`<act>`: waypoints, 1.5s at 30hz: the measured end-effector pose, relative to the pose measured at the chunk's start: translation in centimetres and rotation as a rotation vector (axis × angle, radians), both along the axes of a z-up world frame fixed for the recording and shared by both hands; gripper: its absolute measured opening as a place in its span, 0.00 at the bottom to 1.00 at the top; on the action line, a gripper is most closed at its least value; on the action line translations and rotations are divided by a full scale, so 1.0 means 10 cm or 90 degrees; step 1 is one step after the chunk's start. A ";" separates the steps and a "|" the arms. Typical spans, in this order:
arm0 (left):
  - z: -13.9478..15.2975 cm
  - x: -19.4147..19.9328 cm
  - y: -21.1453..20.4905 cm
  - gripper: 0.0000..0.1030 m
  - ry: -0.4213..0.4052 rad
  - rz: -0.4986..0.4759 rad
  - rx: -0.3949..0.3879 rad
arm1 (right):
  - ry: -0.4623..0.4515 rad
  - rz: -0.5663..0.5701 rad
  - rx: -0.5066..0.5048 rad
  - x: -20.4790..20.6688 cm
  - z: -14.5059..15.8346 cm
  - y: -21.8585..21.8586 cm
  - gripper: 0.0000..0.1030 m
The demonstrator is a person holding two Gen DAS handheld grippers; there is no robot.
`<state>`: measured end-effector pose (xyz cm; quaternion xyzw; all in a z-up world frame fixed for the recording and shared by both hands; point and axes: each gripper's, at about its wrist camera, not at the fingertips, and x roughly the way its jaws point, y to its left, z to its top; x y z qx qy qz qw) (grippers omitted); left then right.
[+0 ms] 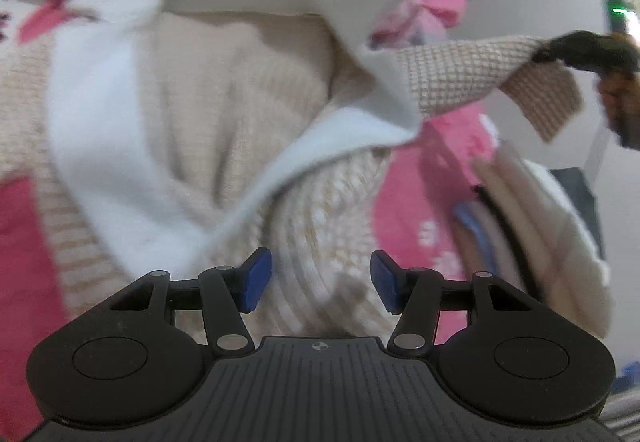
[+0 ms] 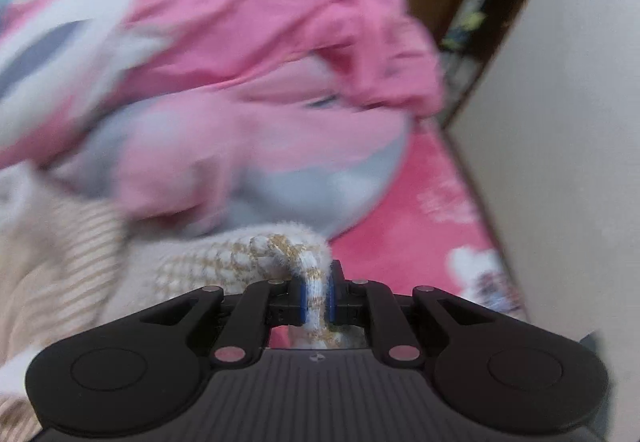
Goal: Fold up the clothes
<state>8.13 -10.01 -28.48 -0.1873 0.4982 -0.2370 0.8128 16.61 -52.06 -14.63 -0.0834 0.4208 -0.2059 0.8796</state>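
Note:
A cream knit sweater with a white fleece lining lies rumpled on the pink bed. My left gripper hovers just over its ribbed part, open, with nothing pinched between the blue pads. One knit end of the sweater is stretched out to the right, where my right gripper grips it in the air. In the right wrist view my right gripper is shut on that cream and gold knit edge, which bunches up between the pads.
A heap of pink clothes lies behind the sweater. A stack of folded pale clothes sits at the right on the pink printed bedsheet. A white wall and a dark doorway border the bed's right side.

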 end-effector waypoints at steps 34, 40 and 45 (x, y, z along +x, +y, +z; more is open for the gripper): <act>-0.21 -1.21 0.58 0.55 0.106 -0.002 0.139 | 0.241 0.581 0.226 -1.72 -1.29 3.22 0.66; -0.25 -1.28 0.62 0.55 0.106 0.014 0.148 | 0.297 0.549 0.166 -1.62 -1.66 3.33 0.17; -0.20 -1.28 0.64 0.55 0.090 0.013 0.138 | 0.234 0.402 0.169 -1.58 -1.16 2.77 0.08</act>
